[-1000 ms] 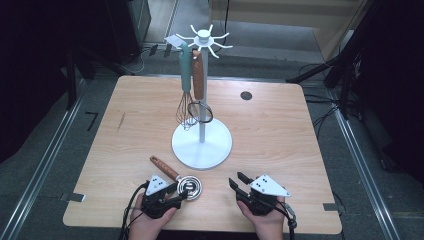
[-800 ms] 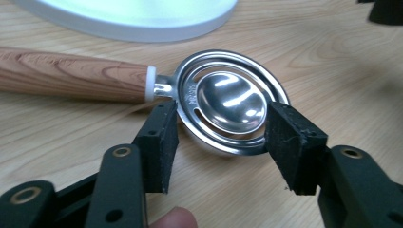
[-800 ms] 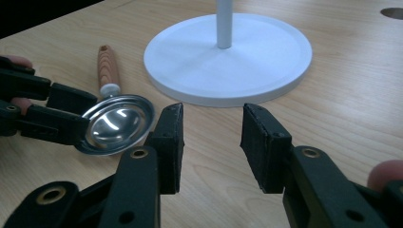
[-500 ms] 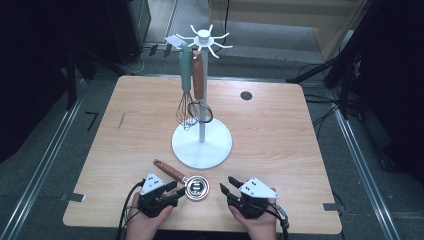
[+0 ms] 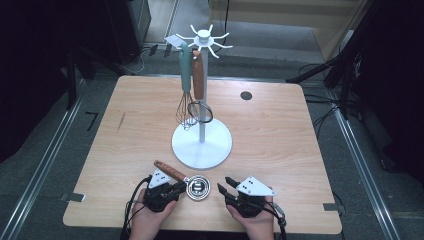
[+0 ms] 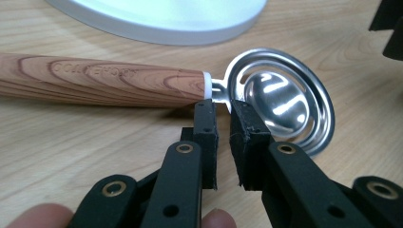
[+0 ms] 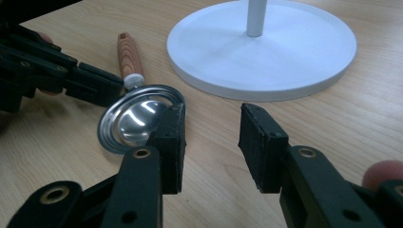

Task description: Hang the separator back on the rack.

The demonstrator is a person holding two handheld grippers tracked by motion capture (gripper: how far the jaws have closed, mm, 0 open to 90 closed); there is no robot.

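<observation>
Gripping egg separator [image 6: 280,102] neck, bowl empty.

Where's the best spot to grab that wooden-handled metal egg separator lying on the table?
Probably the thin metal neck between the wooden handle and the steel bowl of the egg separator. It is narrow enough for the pads, and the tool lies flat, so come in low from the person's side. The left gripper has just closed there.

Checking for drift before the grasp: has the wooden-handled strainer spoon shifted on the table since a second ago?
Yes. The spoon has turned, its handle swinging further left of the white stand base, the bowl staying below it.
</observation>
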